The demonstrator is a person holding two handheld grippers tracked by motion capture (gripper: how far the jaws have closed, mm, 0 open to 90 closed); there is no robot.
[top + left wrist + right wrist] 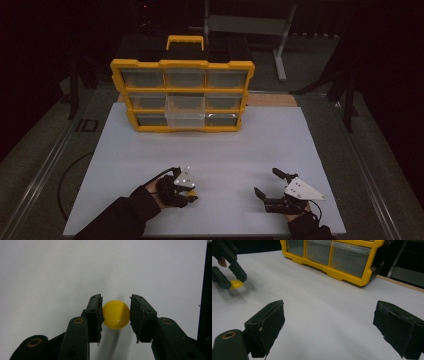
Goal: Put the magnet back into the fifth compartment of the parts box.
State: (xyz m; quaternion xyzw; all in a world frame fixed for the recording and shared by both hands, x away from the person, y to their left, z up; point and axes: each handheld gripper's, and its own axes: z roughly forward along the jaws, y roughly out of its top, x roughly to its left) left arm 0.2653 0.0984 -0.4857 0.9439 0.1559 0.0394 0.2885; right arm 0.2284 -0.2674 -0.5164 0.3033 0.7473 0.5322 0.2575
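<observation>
Your left gripper pinches the yellow ball squarely between both pads, low over the white table; your right gripper stands spread wide with nothing between its pads; from it, the ball lies at ten o'clock and the yellow drawer organiser at twelve, farther off.

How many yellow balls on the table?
1. The yellow ball sits at the near left of the white table, clamped in the left gripper jaws. More could be hidden inside the drawer organizer; its drawers are too dim to read.
</observation>
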